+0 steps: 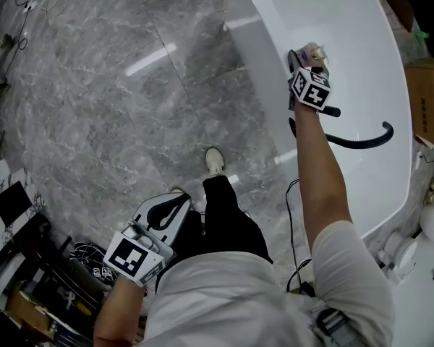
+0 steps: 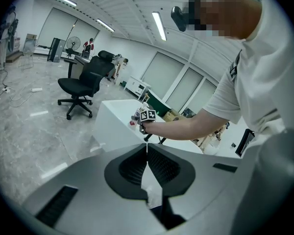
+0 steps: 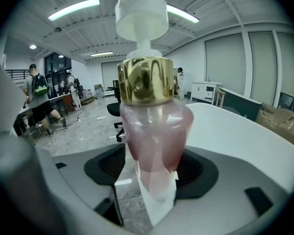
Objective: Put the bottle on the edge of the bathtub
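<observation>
Bright, even overhead light from ceiling strip lights. Glare streaks on glossy marble floor; bathtub near blown-out white. Gripper views: strong fisheye bending, dark corner vignette. Near-lens bottle slightly soft.

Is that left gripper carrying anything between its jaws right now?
No, in its own view the left gripper has its jaws closed together with nothing between them.

This is an open-plan office hall. A black swivel office chair stands centre left on grey marble-look floor tiles, under long ceiling strip lights.
</observation>
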Motion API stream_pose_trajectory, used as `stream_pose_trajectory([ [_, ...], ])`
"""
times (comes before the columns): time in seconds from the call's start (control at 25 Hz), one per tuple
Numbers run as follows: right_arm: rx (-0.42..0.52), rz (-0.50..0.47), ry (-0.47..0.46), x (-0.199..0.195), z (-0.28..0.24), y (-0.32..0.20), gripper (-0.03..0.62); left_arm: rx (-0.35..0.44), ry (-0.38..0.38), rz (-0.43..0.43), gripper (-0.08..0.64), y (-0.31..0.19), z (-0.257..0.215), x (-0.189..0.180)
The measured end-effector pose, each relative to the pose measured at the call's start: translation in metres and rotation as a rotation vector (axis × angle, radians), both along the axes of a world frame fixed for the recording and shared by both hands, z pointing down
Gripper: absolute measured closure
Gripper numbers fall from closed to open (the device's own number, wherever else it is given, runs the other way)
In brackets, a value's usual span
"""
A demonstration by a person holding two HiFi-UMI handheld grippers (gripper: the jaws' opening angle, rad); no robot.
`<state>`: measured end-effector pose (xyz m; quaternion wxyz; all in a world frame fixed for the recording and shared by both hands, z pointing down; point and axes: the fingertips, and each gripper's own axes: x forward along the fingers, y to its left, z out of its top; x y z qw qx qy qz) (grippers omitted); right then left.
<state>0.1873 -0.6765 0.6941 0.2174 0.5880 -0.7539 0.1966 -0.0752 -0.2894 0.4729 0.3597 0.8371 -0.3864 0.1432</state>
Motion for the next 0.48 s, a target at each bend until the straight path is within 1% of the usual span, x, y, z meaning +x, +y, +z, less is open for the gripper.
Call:
stream_pose_trajectory([
  [0.16, -0.006, 0.011, -0.004, 0.0, 0.0, 0.008, 0.262, 0.014, 0.004, 0.014, 0.538, 0.002, -0.003, 0.001],
  [0.48, -0.015, 0.055, 0.001, 0.007, -0.008, 0.037, 0.262, 0.042, 0.008, 0.034, 0.538, 0.011, -0.013, -0.004],
])
